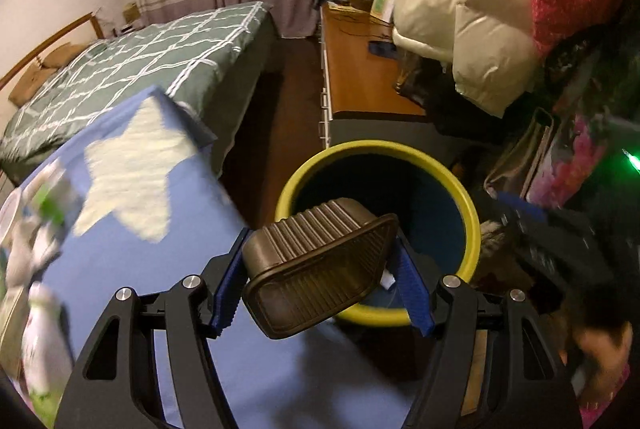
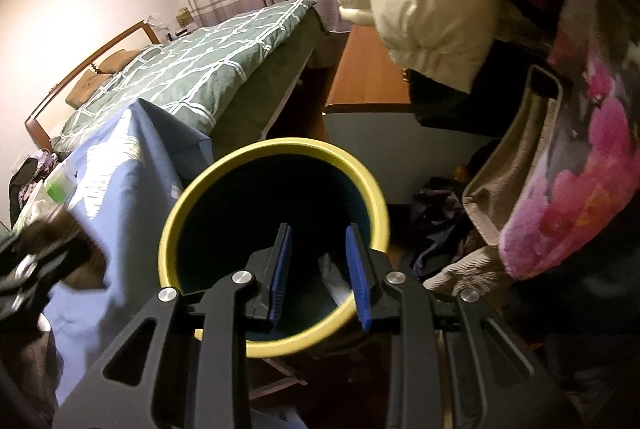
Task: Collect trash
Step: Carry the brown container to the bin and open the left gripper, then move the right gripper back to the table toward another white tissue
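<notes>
A brown ribbed plastic tray [image 1: 320,269] is clamped between the blue pads of my left gripper [image 1: 318,245], tilted and hanging over the near left rim of the bin. The bin [image 1: 472,221] is round, dark blue inside, with a yellow-green rim, and stands on the floor beside the table. In the right wrist view my right gripper [image 2: 318,229] hovers above the bin's [image 2: 172,229] mouth, its fingers apart with nothing between them. A white scrap [image 2: 336,281] lies inside the bin. The tray [image 2: 80,249] shows as a brown blur at the left edge.
A table under a blue cloth with a white star [image 1: 140,189] stands left of the bin, with blurred white and green packaging [image 1: 44,221] on it. Behind are a green-quilted bed [image 1: 140,61] and a wooden desk [image 1: 360,69]. Puffy jackets [image 1: 480,9] and a bag [image 1: 528,157] crowd the right.
</notes>
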A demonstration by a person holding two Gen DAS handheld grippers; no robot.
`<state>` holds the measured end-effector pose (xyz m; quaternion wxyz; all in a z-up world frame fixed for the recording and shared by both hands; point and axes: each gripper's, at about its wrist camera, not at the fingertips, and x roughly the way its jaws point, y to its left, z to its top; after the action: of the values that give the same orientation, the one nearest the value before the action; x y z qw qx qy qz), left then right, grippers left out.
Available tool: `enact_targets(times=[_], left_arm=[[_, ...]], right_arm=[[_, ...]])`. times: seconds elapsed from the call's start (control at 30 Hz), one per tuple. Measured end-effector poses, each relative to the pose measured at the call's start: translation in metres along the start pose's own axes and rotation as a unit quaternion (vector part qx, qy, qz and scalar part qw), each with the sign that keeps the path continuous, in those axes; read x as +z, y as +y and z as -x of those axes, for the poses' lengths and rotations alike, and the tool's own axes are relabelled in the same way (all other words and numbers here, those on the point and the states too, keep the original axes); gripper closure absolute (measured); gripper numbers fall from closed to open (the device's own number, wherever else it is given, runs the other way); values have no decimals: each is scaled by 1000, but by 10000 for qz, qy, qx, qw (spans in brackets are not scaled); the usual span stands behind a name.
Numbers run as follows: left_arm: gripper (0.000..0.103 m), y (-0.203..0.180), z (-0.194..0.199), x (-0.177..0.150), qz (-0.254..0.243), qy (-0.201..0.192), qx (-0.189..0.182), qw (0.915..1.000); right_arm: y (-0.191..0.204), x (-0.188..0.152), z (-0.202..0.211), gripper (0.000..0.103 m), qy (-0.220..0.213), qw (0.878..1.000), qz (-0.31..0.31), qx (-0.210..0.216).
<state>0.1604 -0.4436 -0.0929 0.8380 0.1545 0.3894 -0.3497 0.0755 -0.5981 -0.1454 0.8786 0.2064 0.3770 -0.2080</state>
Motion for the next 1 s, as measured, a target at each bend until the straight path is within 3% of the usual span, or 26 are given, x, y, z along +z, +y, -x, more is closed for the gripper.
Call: enact_targets(times=[0.07,0.1,0.13,0.17,0.33,0.63,0.87,1.0], left_arm=[[36,-11,-18,11,-46,67,-34,10000],[31,-15,-24,15,-70,85,3,9999],[20,-20,-32,20,-114,88,50,9999],[17,-24,-38,23,-152,59,94,9998],[17,-29,-51,33,-117,144,113,9998],[15,24,34,4,328,-196,168,9991],[13,90,120,-48,807,-584,801,9918],[12,130,168,-86,1177,-809,1247,9819]], right_arm=[[-6,-2,-1,75,29,10000,-5,-28],[-8,-3,-1,72,36,10000,-9,-36],[-10,-3,-1,70,42,10000,-19,-59],[-14,-4,-2,70,44,9999,-35,-96],[-23,-5,-4,70,60,9998,-119,-163],[0,-10,-7,69,154,9999,62,-4],[57,-22,-4,69,273,9972,558,426],[100,-33,5,69,324,9926,907,736]])
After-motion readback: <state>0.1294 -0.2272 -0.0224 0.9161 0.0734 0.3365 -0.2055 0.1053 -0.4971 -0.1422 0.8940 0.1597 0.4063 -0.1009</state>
